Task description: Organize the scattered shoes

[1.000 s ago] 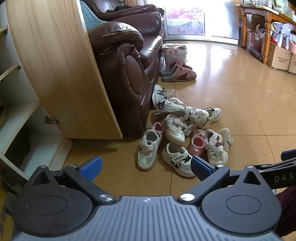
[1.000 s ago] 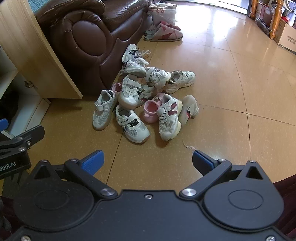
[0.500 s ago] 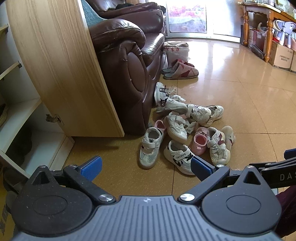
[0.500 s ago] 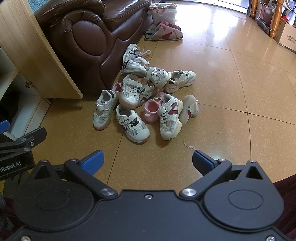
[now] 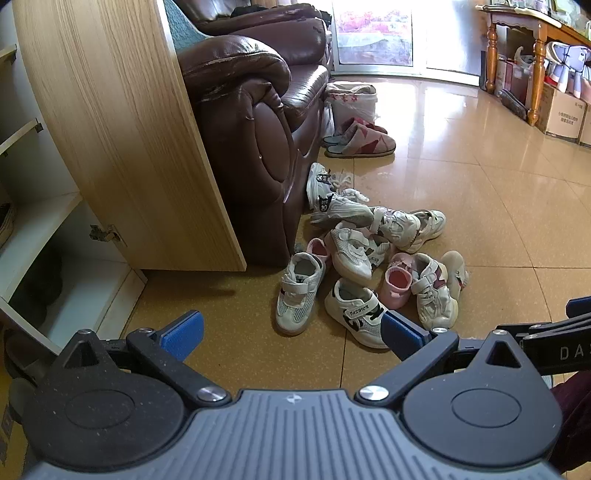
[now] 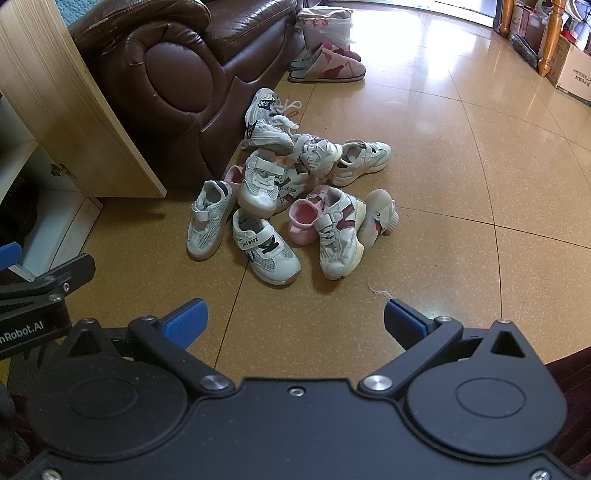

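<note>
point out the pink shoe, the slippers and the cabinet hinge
pink shoe (image 6: 303, 221): right wrist view, on its pink collar
slippers (image 6: 328, 68): right wrist view, on the nearer slipper's upper
cabinet hinge (image 5: 104, 233): left wrist view, on the metal plate

Tan tiled floor (image 6: 461, 192), glossy. Pile of small sneakers (image 6: 291, 192) on it just beside the brown armchair (image 6: 177, 85), some stacked on each other. Pair of slippers (image 6: 327, 68) further along the armchair, white bag (image 6: 325, 26) behind them. Open wooden cupboard door (image 5: 122, 129) against the armchair's near side.
</note>
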{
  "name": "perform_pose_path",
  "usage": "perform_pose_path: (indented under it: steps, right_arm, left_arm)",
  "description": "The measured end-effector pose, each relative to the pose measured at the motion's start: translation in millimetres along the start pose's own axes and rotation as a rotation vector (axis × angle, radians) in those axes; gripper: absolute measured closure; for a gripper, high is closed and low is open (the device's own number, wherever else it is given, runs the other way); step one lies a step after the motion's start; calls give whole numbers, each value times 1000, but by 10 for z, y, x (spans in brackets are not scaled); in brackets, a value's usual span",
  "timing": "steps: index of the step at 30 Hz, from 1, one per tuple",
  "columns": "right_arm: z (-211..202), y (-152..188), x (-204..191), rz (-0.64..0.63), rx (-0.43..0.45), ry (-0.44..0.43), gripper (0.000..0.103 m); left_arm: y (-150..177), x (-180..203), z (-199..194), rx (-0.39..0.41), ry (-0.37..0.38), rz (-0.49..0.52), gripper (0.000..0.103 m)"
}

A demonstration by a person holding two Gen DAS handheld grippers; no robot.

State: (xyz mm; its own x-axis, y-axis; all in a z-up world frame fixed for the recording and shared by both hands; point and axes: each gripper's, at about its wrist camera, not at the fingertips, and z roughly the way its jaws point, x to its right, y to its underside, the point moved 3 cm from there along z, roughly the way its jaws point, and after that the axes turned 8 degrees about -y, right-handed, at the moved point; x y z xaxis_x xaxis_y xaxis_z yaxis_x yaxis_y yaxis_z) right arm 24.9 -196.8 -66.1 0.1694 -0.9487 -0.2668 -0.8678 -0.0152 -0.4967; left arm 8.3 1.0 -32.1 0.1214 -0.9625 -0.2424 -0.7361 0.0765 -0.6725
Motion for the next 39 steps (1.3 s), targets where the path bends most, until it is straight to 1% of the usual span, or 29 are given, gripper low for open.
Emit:
perform_pose_path:
  steps: [11,15,17,22,24,26,30,33,35,36,38,39]
  right_arm:
    - [-11,-16,4,-5,-3,2,0]
    - [0,-7,-17,0,3,2,0]
    - [-1,-5,-15,0,4,3,0]
    - [3,-18,-6,-4,7,4,0]
    - [-16,-36,2,-7,18,3,0]
    - [-73,-57,-16,-34,46,-21,0]
    - [-202,-198,-2,-110,102,-38,0]
    - [-255,-362,67,-110,109,-51,0]
    - [-265,-552,148,-108,94,-74,0]
    - [-264,-590,171,-107,88,-77,0]
    - [-213,-788,239,-93,58,-99,0]
    - [-221,-819,248,-91,58,-110,0]
  left_arm:
    - [-9,-22,36,-10,12,-23,0]
    - [-14,-53,75,-24,26,-63,0]
    - [-12,-72,84,-22,44,-88,0]
    - [-3,-101,88,7,106,-111,0]
    - [11,-107,85,13,141,-120,0]
    - [7,-110,86,20,153,-122,0]
    - [-85,-153,125,30,155,-138,0]
    - [-188,-199,204,38,138,-135,0]
    - [-257,-227,310,41,136,-131,0]
    - [-291,-240,363,42,134,-128,0]
    - [-360,-268,470,45,132,-124,0]
    - [-394,-282,523,46,131,-121,0]
